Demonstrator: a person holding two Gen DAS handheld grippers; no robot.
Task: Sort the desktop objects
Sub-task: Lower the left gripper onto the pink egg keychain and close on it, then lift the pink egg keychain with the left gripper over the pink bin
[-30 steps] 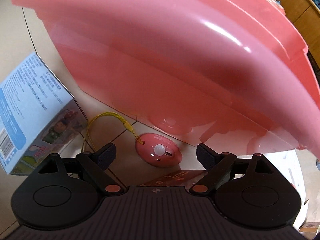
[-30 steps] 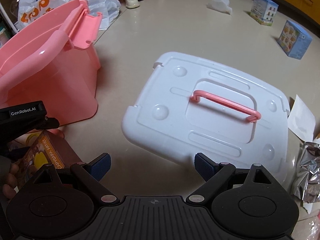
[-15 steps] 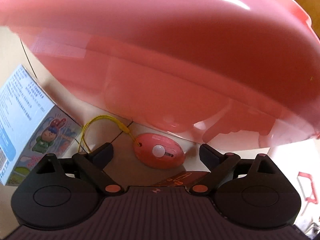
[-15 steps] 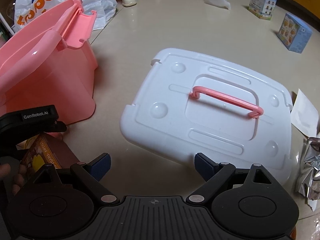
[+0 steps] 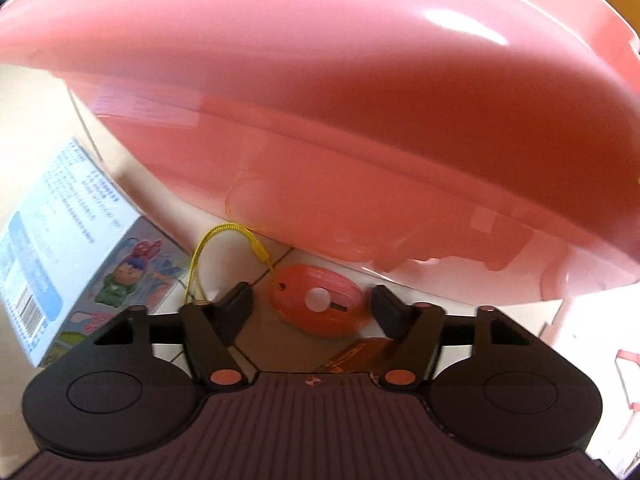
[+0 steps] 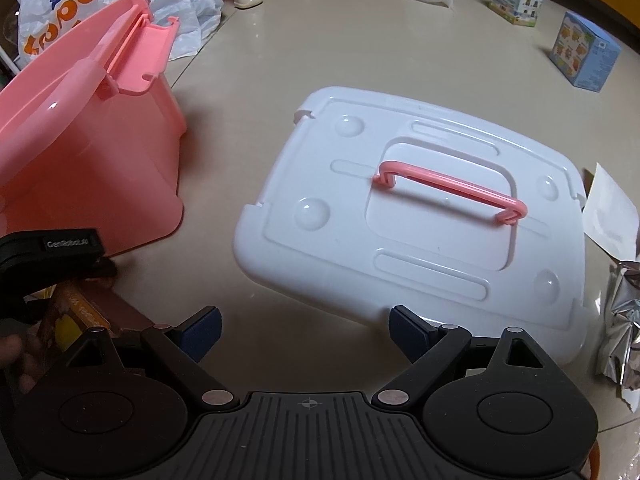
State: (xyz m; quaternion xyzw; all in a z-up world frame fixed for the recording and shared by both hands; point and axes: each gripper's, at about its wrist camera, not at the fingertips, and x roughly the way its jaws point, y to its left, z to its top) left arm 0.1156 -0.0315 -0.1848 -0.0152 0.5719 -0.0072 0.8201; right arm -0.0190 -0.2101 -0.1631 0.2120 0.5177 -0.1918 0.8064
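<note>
Right wrist | beige tile floor (image 6: 320, 40) | right tongs (image 6: 304, 330) agape, empty | left tongs (image 5: 312, 308) closing around pink oval (image 5: 320, 312)

The right tool (image 6: 305, 330) hangs over the floor (image 6: 320, 40) with its jaws apart and nothing between them, just short of a white lid (image 6: 420, 240) with a pink handle (image 6: 448, 182). A pink bin (image 6: 80, 152) stands left; two blue boxes (image 6: 584, 56) sit far right.

Lid (image 6: 420, 216) right of bin (image 6: 88, 152), boxes (image 6: 584, 56) behind.
</note>
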